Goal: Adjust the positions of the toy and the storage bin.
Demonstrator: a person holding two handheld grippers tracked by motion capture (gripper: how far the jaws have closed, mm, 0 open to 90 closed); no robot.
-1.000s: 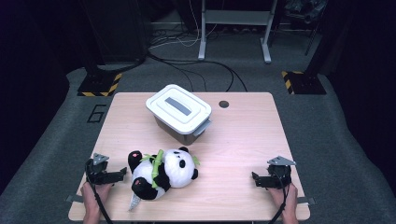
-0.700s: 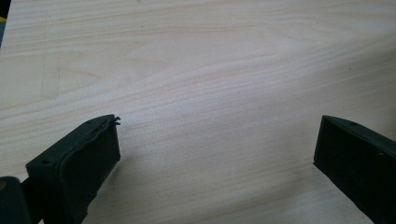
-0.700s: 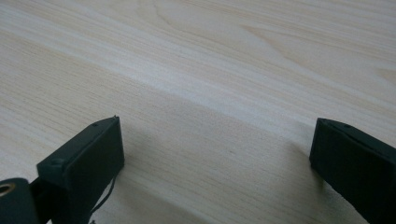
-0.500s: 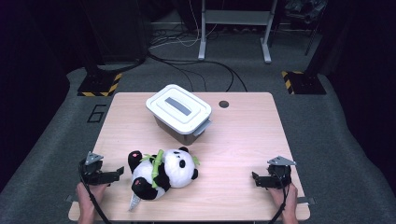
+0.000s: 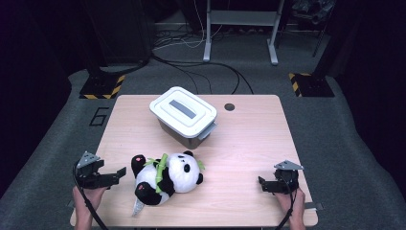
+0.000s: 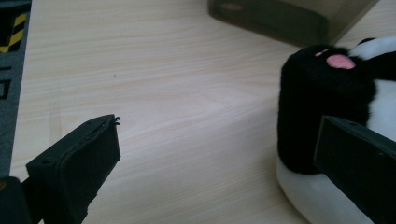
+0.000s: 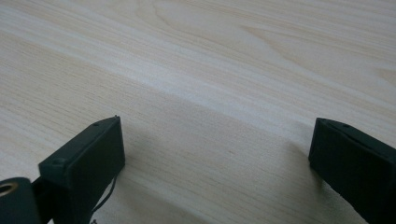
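My left gripper (image 5: 115, 175), jaws spread, sits just left of the plush panda (image 5: 165, 177), which lies near-left on the table (image 5: 249, 143), long axis left-right. My right gripper (image 5: 262, 184), also spread, stands well apart.

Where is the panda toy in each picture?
High view: the panda plush lies near the table's front edge, close to the left gripper.
Left gripper view: its black paw with a pink pad is at the right.
Right gripper view: not in it.
Shared landmark: the light wooden table.
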